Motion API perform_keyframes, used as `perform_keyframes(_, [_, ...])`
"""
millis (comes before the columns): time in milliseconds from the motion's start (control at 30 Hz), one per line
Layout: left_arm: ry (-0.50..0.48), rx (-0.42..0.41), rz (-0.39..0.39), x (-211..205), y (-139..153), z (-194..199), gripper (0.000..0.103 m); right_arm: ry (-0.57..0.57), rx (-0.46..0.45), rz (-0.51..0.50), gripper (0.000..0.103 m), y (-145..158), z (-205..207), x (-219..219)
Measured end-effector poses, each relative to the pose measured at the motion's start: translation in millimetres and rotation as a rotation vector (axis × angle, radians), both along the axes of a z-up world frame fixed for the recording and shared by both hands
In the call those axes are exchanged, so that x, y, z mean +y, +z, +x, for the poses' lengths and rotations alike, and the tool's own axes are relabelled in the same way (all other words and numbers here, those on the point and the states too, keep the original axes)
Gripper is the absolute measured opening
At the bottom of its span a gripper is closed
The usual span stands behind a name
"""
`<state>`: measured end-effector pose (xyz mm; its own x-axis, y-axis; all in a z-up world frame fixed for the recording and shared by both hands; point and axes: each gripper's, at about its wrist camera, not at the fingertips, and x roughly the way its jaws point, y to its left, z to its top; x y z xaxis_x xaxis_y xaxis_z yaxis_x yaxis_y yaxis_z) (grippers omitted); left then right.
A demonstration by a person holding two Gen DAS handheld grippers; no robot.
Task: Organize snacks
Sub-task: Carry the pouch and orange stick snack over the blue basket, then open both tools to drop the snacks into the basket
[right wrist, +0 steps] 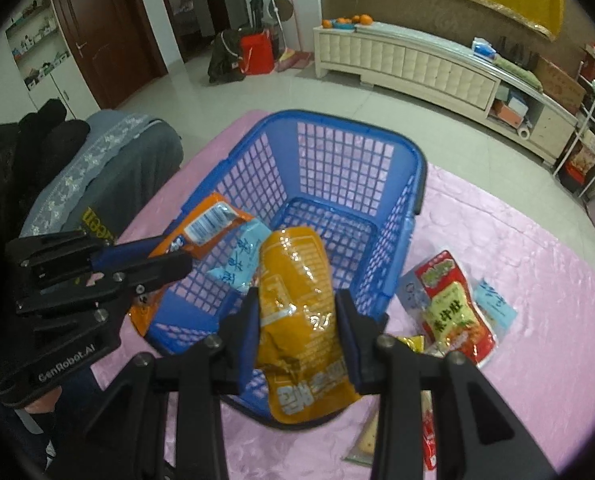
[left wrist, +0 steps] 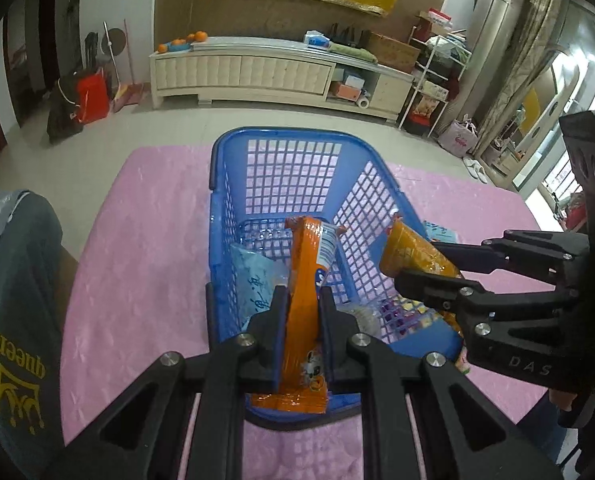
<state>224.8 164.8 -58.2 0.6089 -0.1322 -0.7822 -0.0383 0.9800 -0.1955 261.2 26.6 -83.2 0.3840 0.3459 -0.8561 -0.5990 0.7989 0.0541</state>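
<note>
Left gripper (left wrist: 303, 312): fingers clamp orange packet (left wrist: 307, 280). Right gripper (right wrist: 297, 320): fingers clamp yellow pouch (right wrist: 297, 300). Both over blue basket (right wrist: 377, 144). Risk: packets colliding, catching the rim, landing outside.

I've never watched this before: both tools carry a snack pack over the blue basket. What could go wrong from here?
1. The left tool and right tool hang close together over one basket; they might bump each other.
2. The yellow pack is pinched mid-body and crumpled, so it may slip or land half over the rim.
3. The orange pack is long and held upright; released so, it could lean on the wall rather than lie flat.
</note>
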Motion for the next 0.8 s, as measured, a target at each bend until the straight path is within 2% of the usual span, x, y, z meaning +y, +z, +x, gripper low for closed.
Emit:
perform_keyframes(333, [-0.021, 0.020, -0.031, 2, -8, 11, 0.014, 0.003, -0.028, -0.060, 0.041, -5, 6, 12])
perform_keyframes(400, [-0.018, 0.029, -0.034, 1, -9, 10, 0.023, -0.023, -0.052, -0.086, 0.055, -4, 6, 13])
perform_keyframes(433, [-0.013, 0.033, -0.025, 1, -9, 9, 0.040, -0.031, -0.068, -0.095, 0.058, -3, 5, 12])
perform_keyframes(467, [-0.002, 0.034, -0.009, 2, -9, 8, 0.047, -0.043, -0.090, -0.113, 0.061, -2, 4, 11])
perform_keyframes(600, [0.010, 0.020, -0.007, 7, -4, -3, 0.051, -0.058, -0.081, -0.115, 0.078, 2, 0, 1])
perform_keyframes(800, [0.032, 0.007, 0.008, 5, 11, -18, 0.051, -0.063, -0.087, -0.104, 0.079, 13, -14, -15])
